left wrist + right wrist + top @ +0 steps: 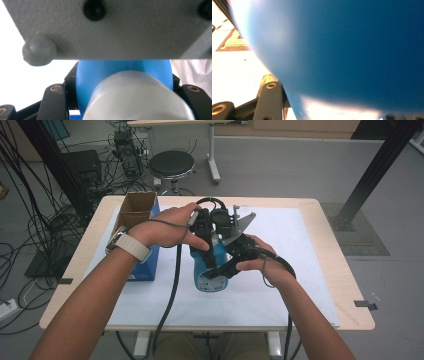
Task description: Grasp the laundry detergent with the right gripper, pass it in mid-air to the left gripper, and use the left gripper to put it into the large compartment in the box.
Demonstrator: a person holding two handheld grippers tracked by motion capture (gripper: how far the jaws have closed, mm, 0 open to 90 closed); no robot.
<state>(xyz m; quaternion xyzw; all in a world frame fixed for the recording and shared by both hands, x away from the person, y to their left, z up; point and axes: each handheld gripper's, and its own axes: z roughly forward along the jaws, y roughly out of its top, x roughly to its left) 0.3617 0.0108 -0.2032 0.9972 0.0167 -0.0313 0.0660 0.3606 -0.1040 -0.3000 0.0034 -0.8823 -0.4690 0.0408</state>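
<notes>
A blue bottle (206,270) with a white ribbed cap (135,100) is held above the middle of the table, its base toward the person. My left gripper (207,237) comes from the upper left and is shut on the bottle's cap end; its black jaws flank the blue neck (120,71). My right gripper (226,266) comes from the right and is shut on the bottle's body (352,50), which looms very close in the right gripper view. That gripper's grey plate (112,27) hangs just above the bottle.
An open cardboard box in a blue carton (137,212) stands at the table's left. A white sheet (280,285) covers the wooden table (330,250). Behind the table are a black stool (171,164), floor cables and a black frame post (372,175).
</notes>
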